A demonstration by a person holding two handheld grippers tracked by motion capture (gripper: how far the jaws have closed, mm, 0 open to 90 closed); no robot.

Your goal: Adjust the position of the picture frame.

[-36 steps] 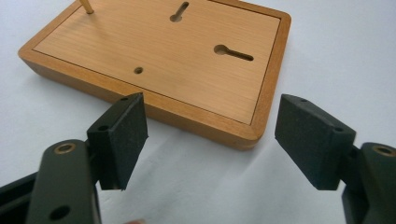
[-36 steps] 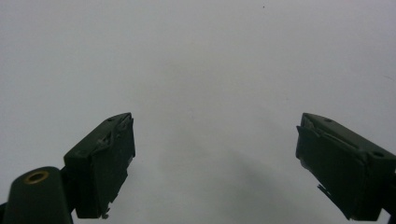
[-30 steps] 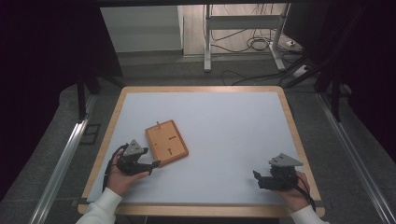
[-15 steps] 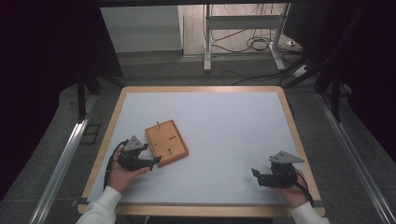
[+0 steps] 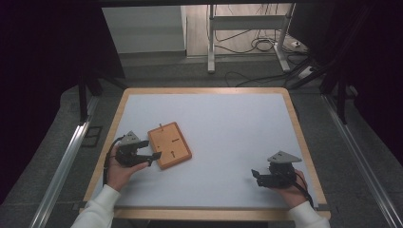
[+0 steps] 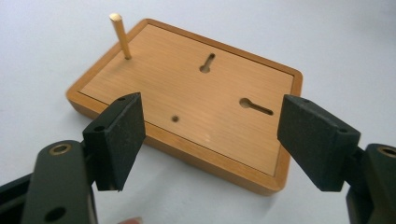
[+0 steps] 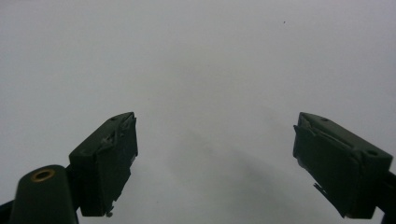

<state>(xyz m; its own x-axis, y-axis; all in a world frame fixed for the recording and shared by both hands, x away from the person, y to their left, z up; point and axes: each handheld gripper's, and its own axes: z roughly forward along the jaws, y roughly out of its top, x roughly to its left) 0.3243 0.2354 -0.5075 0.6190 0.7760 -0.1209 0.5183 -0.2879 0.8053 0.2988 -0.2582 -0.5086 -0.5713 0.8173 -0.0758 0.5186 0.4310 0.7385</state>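
One wooden board [image 5: 169, 145] lies flat on the table [image 5: 218, 123], toward its left edge and nearer the front edge than the back. The left gripper [image 5: 153, 156] has closed in on it over the last second: earlier it stood a little off the board's front-left corner, and now its tips sit just beside the board's near edge. In the left gripper view its jaws are spread wide, with the board's front corner region lying between and beyond them, and nothing is held. My judgement is that the approach is nearly complete and a grasp of the board's edge is the step in hand.

The right gripper [image 5: 255, 174] has drifted slightly toward the front-right corner of the table and rests low there, well apart from the board. Its jaws are also wide apart and empty, pointing at bare white surface.

Count of items:
- boards, one;
- thin wooden peg [image 6: 120, 36] standing upright near one corner of the board, one;
- keyhole-shaped slots [image 6: 255, 105] in the board's face, two;
- small round hole [image 6: 175, 118] in the face, one;
- grippers, two.

No loose parts lie on the table.
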